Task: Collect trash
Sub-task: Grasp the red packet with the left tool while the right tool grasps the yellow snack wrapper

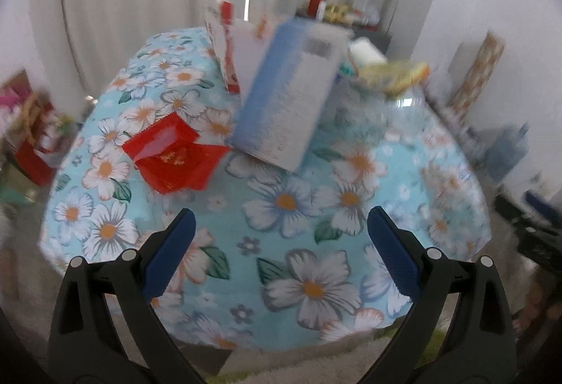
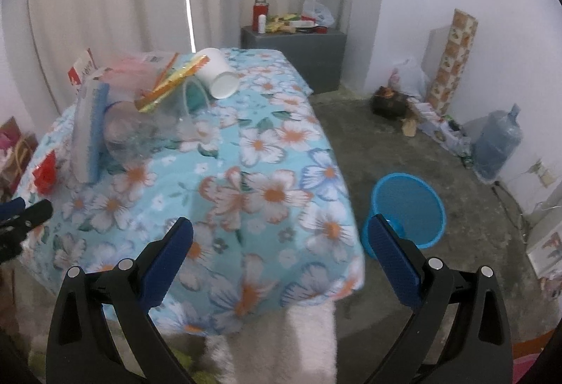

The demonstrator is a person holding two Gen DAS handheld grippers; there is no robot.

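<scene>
Each tool (image 1: pixel 281 219) (image 2: pixel 282 227): black arms, blue pads (image 1: pixel 168 252) (silver rivets).

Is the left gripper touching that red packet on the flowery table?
Apart. In the left wrist view the open left gripper hangs nearer the camera than the red packet, with a stretch of bare flowered tablecloth between them.

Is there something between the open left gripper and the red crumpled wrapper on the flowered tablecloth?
Nothing visible. The left gripper is open, and only bare flowered tablecloth lies between it and the red crumpled wrapper. The blue-and-white box stands to the wrapper's right, off that path.
</scene>
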